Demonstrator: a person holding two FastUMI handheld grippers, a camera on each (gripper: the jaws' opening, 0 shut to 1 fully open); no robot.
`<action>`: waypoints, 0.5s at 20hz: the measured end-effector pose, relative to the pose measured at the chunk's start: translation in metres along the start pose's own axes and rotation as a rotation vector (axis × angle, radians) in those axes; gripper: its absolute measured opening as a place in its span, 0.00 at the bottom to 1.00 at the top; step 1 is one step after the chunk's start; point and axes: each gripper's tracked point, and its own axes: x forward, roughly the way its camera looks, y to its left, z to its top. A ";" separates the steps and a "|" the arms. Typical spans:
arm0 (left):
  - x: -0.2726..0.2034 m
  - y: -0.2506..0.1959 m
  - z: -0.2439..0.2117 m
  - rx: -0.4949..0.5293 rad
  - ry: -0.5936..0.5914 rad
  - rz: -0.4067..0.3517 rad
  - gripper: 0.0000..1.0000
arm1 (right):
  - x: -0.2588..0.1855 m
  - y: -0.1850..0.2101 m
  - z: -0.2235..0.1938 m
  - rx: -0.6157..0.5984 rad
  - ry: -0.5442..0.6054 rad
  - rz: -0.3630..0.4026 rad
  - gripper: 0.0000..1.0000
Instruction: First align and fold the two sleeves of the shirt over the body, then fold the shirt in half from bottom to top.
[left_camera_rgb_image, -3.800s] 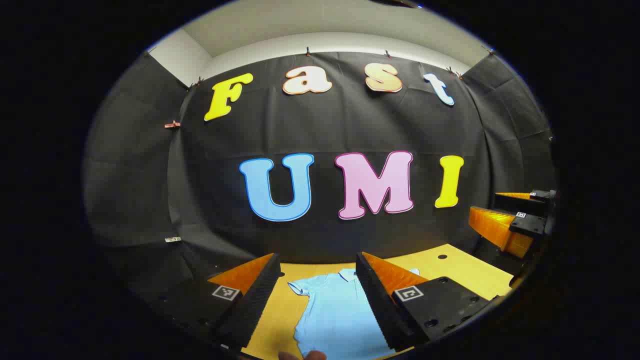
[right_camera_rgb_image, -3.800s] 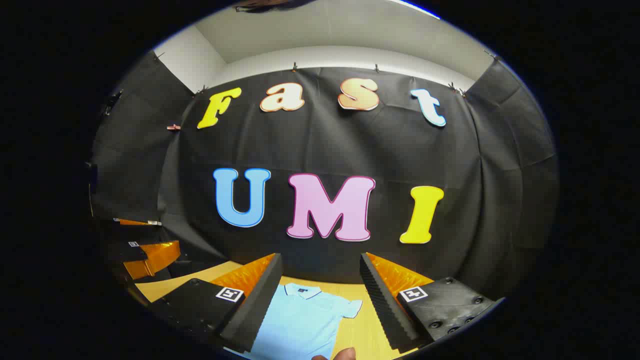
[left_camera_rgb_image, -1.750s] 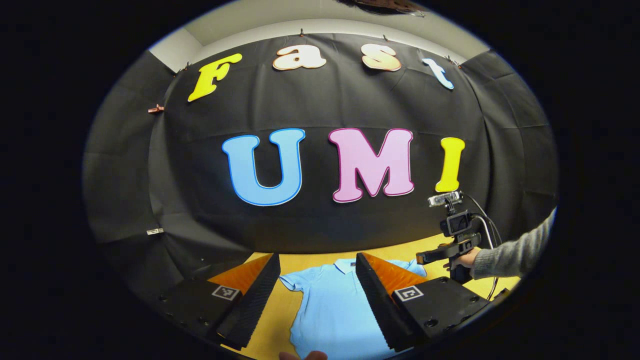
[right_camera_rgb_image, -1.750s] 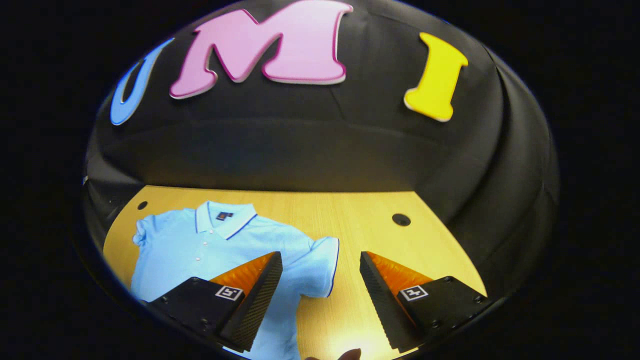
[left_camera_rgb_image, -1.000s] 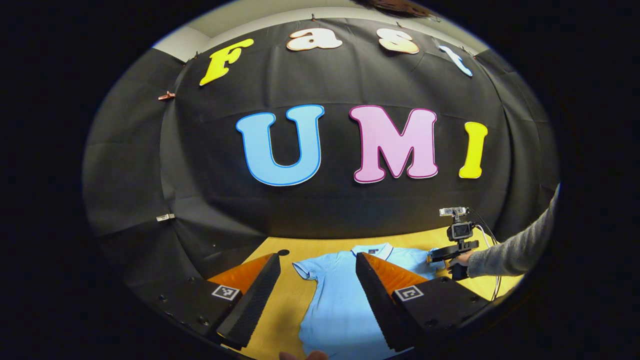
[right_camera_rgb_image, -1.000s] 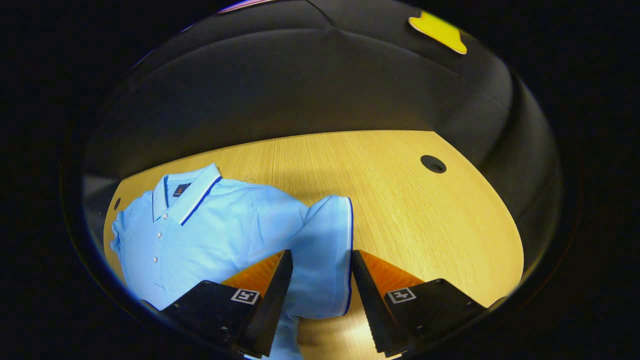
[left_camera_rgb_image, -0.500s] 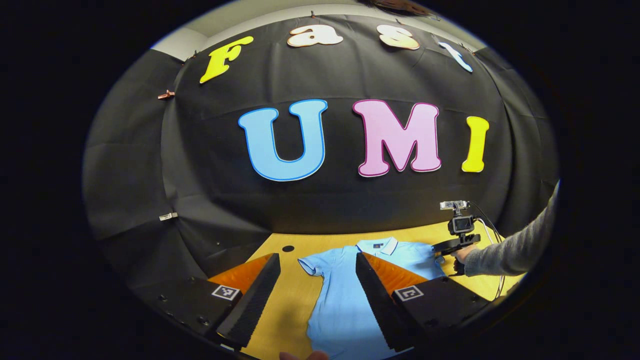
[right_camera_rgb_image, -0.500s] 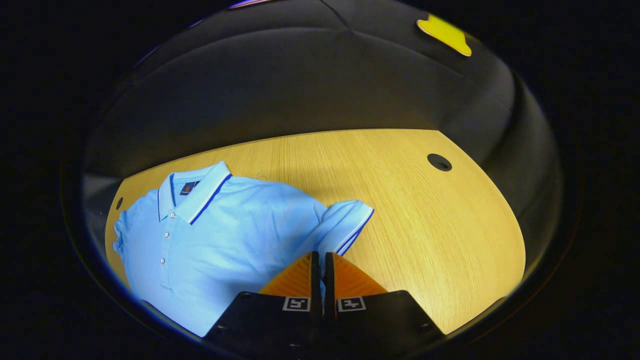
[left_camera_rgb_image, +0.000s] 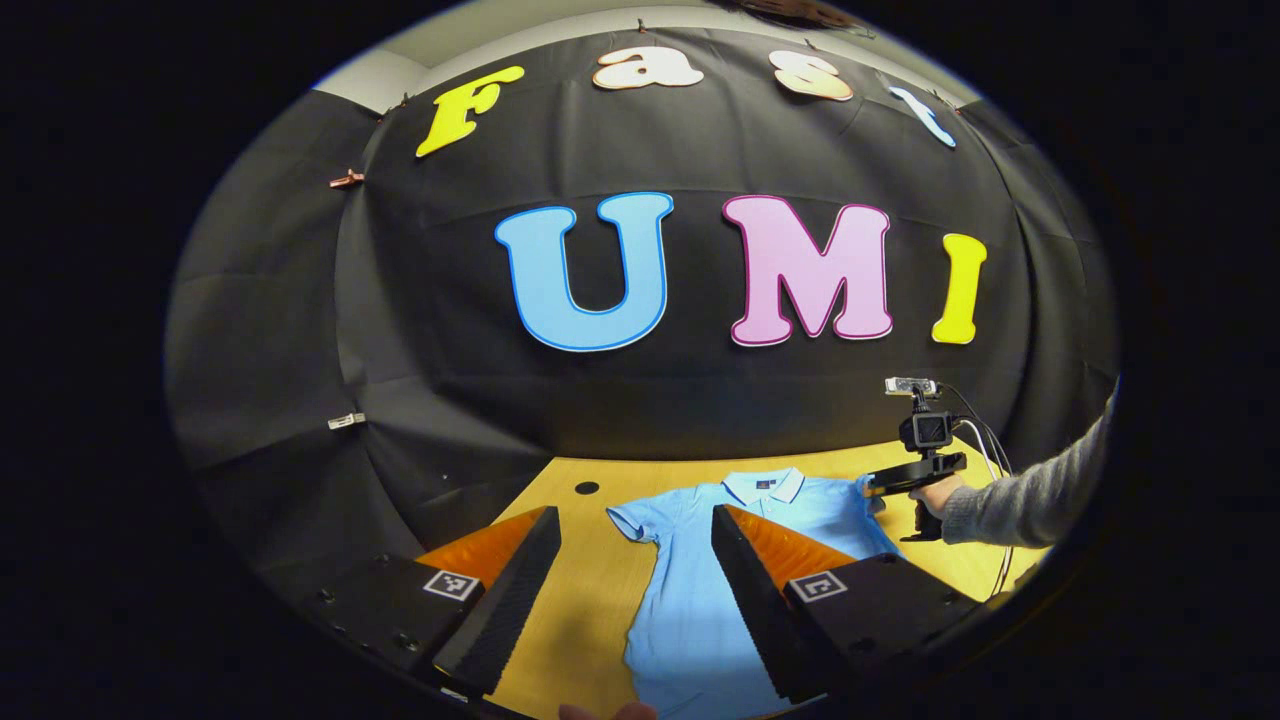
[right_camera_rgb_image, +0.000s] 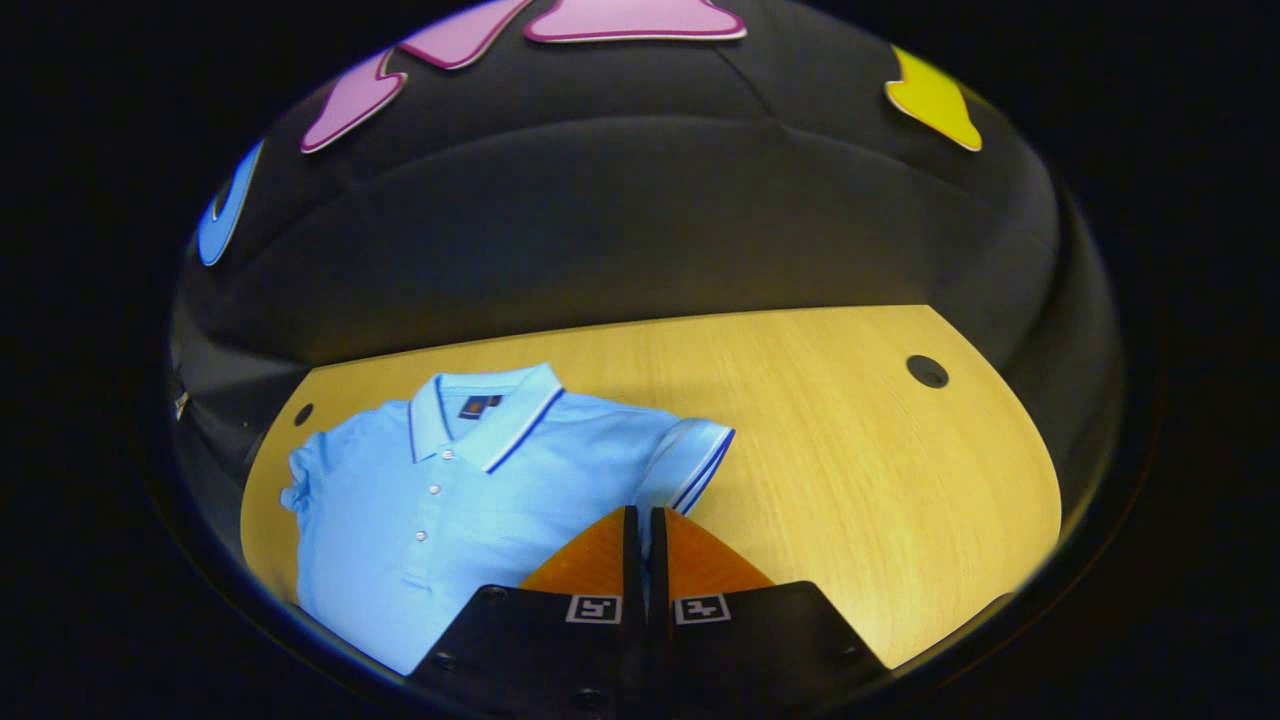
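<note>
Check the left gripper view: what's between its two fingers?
Bare table and the shirt's near sleeve and side. The left gripper is open and holds nothing.

You couldn't see the lower hem of the light blue polo shirt (right_camera_rgb_image: 470, 500) in the right gripper view, it ran off the bottom edge behind the right gripper (right_camera_rgb_image: 640, 530). The bit of sleeve (right_camera_rgb_image: 690, 465) pinched between its fingers was hidden too. In the left gripper view your grey-sleeved arm (left_camera_rgb_image: 1030, 495) got cut off at the right edge, and the left gripper (left_camera_rgb_image: 635, 570) covered part of the shirt's right side.
</note>
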 end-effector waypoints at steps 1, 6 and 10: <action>-0.002 0.004 -0.002 -0.001 0.001 0.007 0.96 | -0.001 0.017 0.002 -0.018 -0.008 0.026 0.04; -0.011 0.022 -0.010 -0.015 0.012 0.049 0.96 | -0.011 0.105 -0.002 -0.137 -0.009 0.178 0.04; -0.016 0.034 -0.014 -0.033 0.017 0.078 0.96 | -0.013 0.158 -0.035 -0.230 0.058 0.269 0.05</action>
